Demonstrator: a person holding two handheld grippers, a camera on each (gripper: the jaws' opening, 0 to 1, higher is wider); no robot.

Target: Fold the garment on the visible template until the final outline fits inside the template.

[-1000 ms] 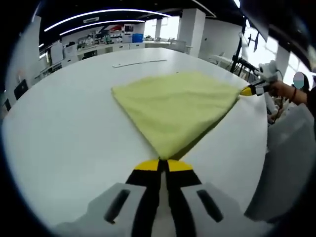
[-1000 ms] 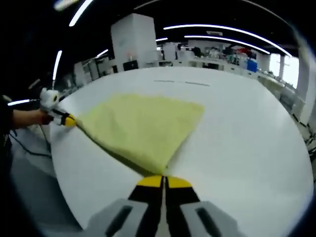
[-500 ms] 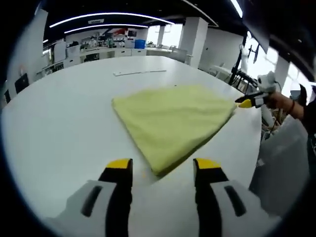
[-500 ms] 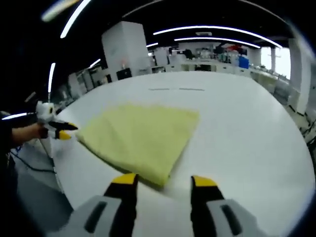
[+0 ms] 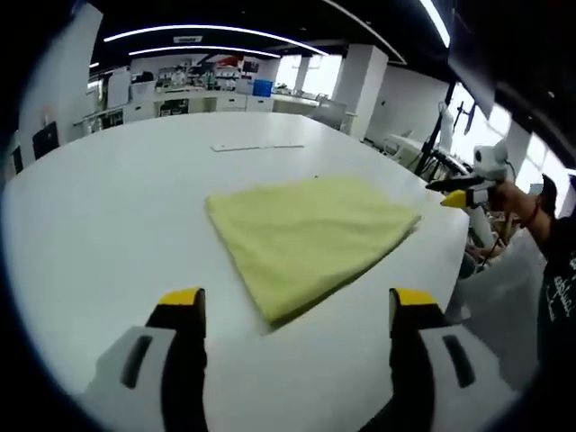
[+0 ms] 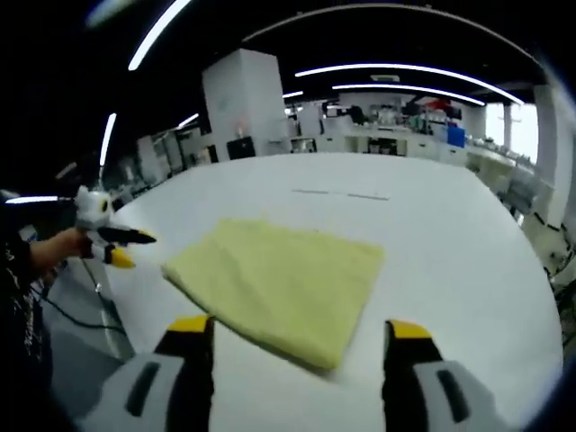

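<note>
A folded yellow-green cloth point(image 5: 306, 229) lies flat on the white table point(image 5: 108, 207), its near corner between my left gripper's point(image 5: 292, 301) wide-apart, yellow-tipped jaws but clear of them. In the right gripper view the same cloth point(image 6: 283, 283) lies ahead of my right gripper point(image 6: 301, 328), which is open and holds nothing. The right gripper point(image 5: 461, 193) also shows in the left gripper view beyond the cloth's far corner, in a person's hand. In the right gripper view the left gripper point(image 6: 121, 247) hangs off the cloth's left corner.
Thin line marks point(image 5: 256, 147) lie on the table beyond the cloth, also seen as line marks point(image 6: 342, 193) in the right gripper view. The table edge point(image 5: 450, 270) runs close to the cloth's right side. Desks and a white pillar point(image 6: 243, 103) stand in the background.
Both grippers have let go of the cloth's corners, opened wide and drawn back from it. The cloth now lies flat on the table.
</note>
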